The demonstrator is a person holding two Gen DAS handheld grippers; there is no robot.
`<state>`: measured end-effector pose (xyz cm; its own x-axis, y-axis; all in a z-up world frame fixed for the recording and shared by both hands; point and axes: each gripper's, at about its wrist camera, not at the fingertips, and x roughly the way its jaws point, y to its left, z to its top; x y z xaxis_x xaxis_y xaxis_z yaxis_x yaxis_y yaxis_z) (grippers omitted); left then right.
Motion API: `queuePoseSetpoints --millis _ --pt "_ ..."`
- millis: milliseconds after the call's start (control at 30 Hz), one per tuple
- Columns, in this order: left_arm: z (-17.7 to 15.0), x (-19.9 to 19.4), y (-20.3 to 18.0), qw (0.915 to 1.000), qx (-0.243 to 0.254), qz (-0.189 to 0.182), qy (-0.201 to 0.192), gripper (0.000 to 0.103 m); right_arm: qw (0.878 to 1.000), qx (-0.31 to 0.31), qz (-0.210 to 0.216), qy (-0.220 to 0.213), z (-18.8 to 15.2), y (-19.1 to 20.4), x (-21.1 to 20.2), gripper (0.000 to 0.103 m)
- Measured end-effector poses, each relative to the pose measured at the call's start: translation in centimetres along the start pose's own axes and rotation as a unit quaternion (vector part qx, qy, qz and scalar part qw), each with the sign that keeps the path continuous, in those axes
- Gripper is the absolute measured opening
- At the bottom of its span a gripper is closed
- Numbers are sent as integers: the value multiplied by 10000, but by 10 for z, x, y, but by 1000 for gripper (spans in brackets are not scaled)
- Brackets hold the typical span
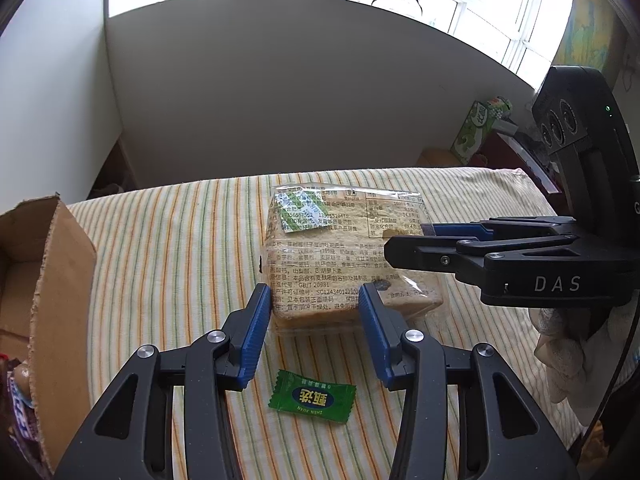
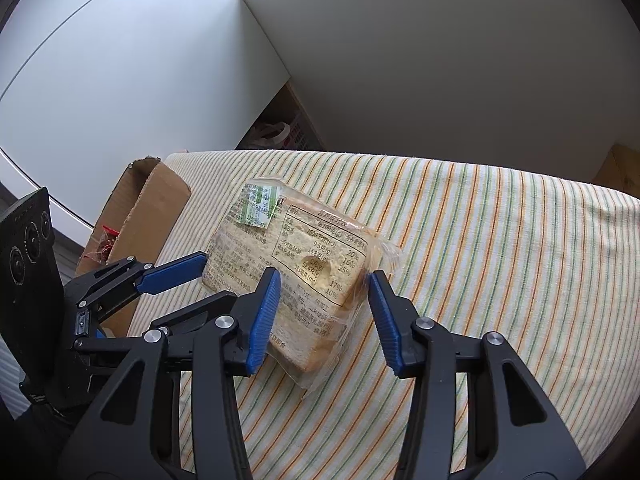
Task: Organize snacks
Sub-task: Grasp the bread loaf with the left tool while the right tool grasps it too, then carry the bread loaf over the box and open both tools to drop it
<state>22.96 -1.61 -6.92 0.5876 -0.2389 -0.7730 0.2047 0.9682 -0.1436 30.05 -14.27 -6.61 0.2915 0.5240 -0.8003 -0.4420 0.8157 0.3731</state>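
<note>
**A:** Where is the bread, and what have your grippers got?

**B:** The bagged sliced bread [image 1: 340, 256] lies label-up on the striped cloth [image 1: 160, 248], straight ahead of your left gripper [image 1: 314, 300]. That gripper's blue pads sit on either side of the loaf's near end, close against the wrapper. Whether they press it, I cannot tell. Your right gripper [image 2: 324, 292] straddles the loaf's corner from the other side; its left pad looks to touch the bag, its right pad has a sliver of gap, so its grip is also uncertain.

**A:** How do you lift it well?

**B:** Probably squeeze just enough to hold; the loaf is soft and the film slippery. Raise both ends together, level, so the bag doesn't sag or slide.

**A:** What's around you?

**B:** A small green candy [image 1: 312, 398] lies beneath your left gripper, nearer you than the bread. The open cardboard box [image 1: 60, 280], already holding some snacks, stands left of that gripper, its torn flap upright, so clear that edge going in. Ahead of and right of the right gripper, the cloth is bare up to its far edge.
</note>
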Motion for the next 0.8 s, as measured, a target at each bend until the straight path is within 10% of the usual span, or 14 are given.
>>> queuePoseSetpoints --millis 800 --pt "-31 -120 38 9966 -241 351 -704 44 9965 -771 143 -288 -5 123 -51 48"
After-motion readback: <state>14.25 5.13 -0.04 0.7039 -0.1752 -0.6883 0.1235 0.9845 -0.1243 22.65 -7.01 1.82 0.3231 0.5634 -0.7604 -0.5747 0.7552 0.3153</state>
